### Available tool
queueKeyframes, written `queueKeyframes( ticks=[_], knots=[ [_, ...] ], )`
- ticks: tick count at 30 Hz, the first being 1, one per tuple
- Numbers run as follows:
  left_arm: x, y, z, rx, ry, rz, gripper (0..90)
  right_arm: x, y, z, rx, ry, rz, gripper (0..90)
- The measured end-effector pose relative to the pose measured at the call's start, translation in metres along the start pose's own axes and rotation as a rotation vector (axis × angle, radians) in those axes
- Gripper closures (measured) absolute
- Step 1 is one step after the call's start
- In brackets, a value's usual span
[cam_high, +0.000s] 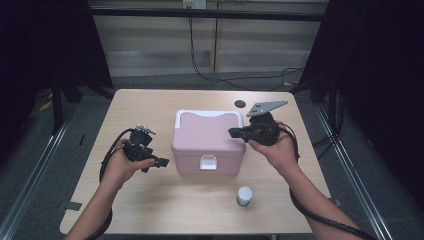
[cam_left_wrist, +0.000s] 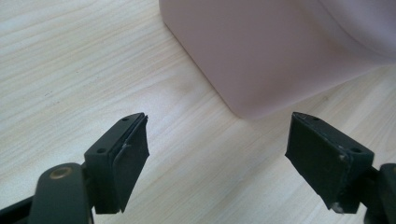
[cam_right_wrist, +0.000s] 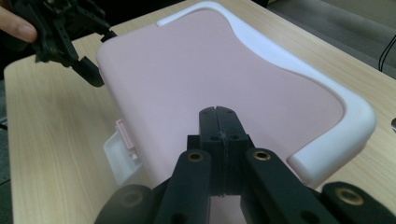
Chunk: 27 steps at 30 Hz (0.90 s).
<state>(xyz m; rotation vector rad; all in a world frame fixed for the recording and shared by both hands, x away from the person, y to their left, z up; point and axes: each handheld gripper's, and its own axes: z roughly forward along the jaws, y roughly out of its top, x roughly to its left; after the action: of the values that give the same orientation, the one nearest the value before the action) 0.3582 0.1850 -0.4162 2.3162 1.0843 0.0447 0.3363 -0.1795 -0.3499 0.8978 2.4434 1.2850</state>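
Pink box mid-table, right gripper pinched tight, empty, over its right edge, left gripper spread wide beside its left wall, white jar near its front.

Light falls evenly from above on the table, leaving the wood pale and bright, while the room at both sides of the high view sinks into near black. The pink box throws only a soft, short shadow at its front. The high view is somewhat grainy. In the left gripper view the box looks soft and hazy; in the right gripper view the near black arms blur.
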Motion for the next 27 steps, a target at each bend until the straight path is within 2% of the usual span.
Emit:
queueKeyframes(
  ticks=[4, 8, 10, 11, 13, 18, 21, 27],
  knots=[
    [0.002, 0.005, -0.002, 0.0, -0.009, -0.016, 18.8, 0.005, -0.001, 0.009, 0.029, -0.011, -0.025, 89.9],
    [0.003, 0.011, -0.004, -0.018, -0.007, -0.031, 16.7, 0.005, -0.005, 0.014, 0.037, -0.012, -0.02, 89.8],
    [0.003, 0.014, -0.005, -0.029, -0.018, -0.039, 16.6, 0.005, -0.006, 0.014, 0.023, -0.008, -0.013, 89.8],
    [0.002, 0.015, -0.005, -0.043, -0.016, -0.055, 16.0, 0.003, -0.006, 0.014, 0.02, -0.003, 0.0, 89.7],
    [0.004, 0.017, -0.007, -0.026, -0.008, -0.038, 16.0, 0.002, -0.007, 0.014, 0.019, 0.001, 0.001, 89.1],
    [0.007, 0.025, -0.012, -0.022, 0.007, -0.069, 15.6, 0.005, -0.004, 0.014, 0.043, -0.011, -0.024, 89.7],
    [0.009, 0.028, -0.016, -0.027, -0.002, -0.086, 15.6, 0.003, -0.005, 0.014, 0.037, -0.003, -0.003, 89.9],
    [0.016, 0.036, -0.025, -0.034, -0.011, -0.112, 15.7, 0.004, -0.005, 0.014, 0.038, -0.008, -0.002, 90.0]
  ],
)
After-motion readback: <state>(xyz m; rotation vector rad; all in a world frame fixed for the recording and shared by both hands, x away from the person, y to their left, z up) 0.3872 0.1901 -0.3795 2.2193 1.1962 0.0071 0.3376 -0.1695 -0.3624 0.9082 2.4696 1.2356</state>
